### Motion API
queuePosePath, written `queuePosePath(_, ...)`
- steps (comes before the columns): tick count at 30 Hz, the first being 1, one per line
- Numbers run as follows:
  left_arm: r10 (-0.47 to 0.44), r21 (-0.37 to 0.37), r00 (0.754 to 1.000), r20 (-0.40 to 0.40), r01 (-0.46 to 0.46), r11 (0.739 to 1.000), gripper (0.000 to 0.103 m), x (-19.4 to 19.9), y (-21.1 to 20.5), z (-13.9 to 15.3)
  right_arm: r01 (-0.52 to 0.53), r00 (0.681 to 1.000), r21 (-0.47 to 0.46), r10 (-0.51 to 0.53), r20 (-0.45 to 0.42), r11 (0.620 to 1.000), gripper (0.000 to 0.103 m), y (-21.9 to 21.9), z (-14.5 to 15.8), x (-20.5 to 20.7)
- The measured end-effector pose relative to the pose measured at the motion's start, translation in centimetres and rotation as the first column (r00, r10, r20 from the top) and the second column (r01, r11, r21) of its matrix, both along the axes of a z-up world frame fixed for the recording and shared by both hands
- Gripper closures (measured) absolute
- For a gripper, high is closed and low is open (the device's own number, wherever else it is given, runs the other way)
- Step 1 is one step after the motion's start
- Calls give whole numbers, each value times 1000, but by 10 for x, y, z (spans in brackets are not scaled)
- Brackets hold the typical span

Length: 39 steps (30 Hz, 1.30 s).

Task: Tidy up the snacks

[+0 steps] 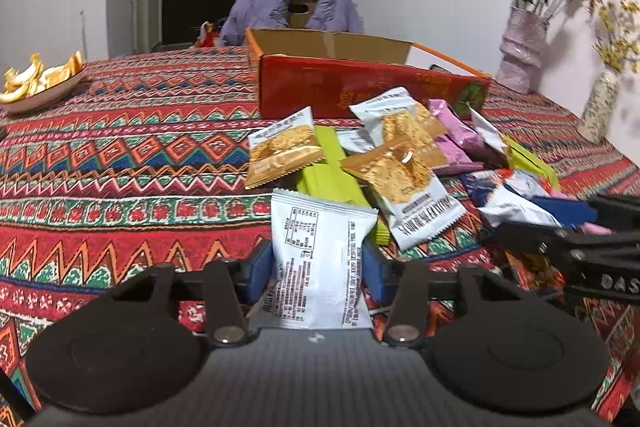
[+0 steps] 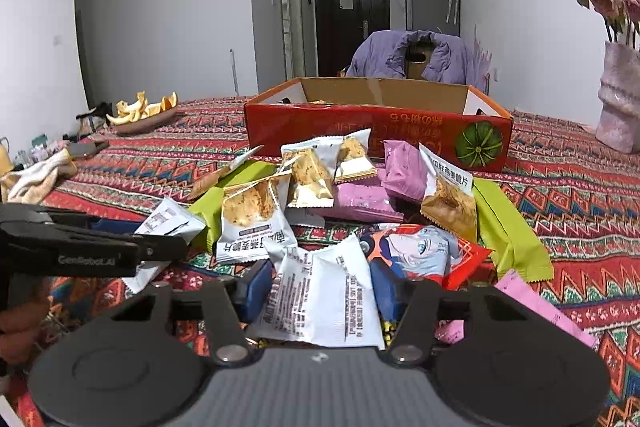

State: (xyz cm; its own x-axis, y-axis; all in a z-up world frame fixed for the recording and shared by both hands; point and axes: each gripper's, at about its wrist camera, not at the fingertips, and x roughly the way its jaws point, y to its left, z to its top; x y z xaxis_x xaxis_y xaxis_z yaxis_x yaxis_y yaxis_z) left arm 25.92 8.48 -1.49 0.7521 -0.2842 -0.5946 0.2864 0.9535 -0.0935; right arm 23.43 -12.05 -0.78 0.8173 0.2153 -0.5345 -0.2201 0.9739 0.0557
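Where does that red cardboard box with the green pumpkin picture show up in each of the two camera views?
Left wrist view: the red box sits upper centre, behind the snack pile, pumpkin at its right end.
Right wrist view: the red box sits centre, behind the pile.
Shared landmark: the purple jacket beyond the box.

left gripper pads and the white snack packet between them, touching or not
Touching. In the left wrist view the blue pads of the left gripper sit flush against both side edges of the white snack packet, with no gap on either side.
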Motion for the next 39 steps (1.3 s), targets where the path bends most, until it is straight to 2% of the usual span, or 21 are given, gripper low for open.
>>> queuePosePath(8, 44, -16, 999, 22, -44, 999, 63, -19, 0, 17, -7, 1000, 4, 7, 23, 1000, 58, -7, 11, -9)
queuePosePath(15, 53, -27, 992, 116, -50, 998, 63, -66, -13, 55, 0, 995, 13, -2, 99, 1000, 58, -28, 33, -39)
queuePosePath(20, 94, -67, 987, 129, -86, 994, 63, -83, -29, 68, 1, 990, 9, -2, 140, 1000, 58, -47, 47, -59)
queuePosePath(24, 111, -91, 985, 129, -100, 991, 63, -81, -41, 77, 7, 989, 10, -8, 149, 1000, 58, -63, 53, -60)
queuePosePath(28, 114, -94, 987, 117, -103, 990, 63, -58, -51, 93, -7, 987, 39, 1, 164, 999, 58, -83, 67, -46)
queuePosePath(31, 90, -106, 989, 118, -78, 991, 63, -26, -55, 116, -54, 985, 109, 35, 171, 993, 58, -104, 89, -19)
queuePosePath(37, 64, -31, 985, 157, -60, 998, 62, 72, -73, 156, -91, 977, 103, 68, 204, 990, 58, -121, 137, 65)
queuePosePath(39, 62, -30, 986, 152, -58, 998, 62, 111, -77, 164, -105, 980, 130, 80, 185, 986, 58, -125, 149, 104)
